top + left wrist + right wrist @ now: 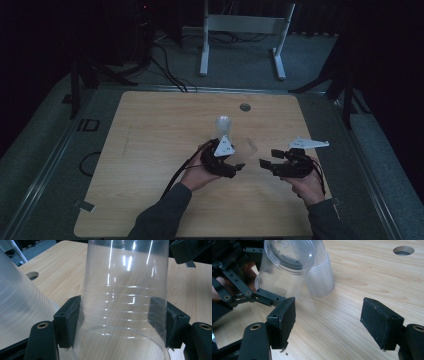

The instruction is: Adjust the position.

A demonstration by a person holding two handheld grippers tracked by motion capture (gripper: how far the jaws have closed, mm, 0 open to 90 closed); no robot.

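Plainly, line by line:
Left jaws: pinching a clear plastic cup (125, 302), one black pad pressed on each side of its ribbed wall.
Left gripper (227, 162): held in the person's left hand (197, 175) near the middle of the surface, with its grey three-cornered plate on top.
Held cup: it lay tilted, mouth toward the left gripper's camera and flat base pointing away toward the right gripper; in the right gripper view its base (289, 252) faced that camera.
Right jaws: spread wide, with nothing but bare wood between the two pads.
Right gripper (267, 165): held in the right hand (307, 182), just beside the left gripper, its jaws pointing at the held cup and stopping short of it.
Cup stack (223, 125): a nested stack of clear cups stood on the surface just behind the left gripper; in the right gripper view it (320, 277) appeared blurred, right behind the held cup, and whether the two touched could not be told.
Surface (150, 150): a light wooden top with a round cable hole (244, 107) near its far edge.
Beyond the surface: a white frame (245, 30) and dark cables (165, 65) on a grey floor.
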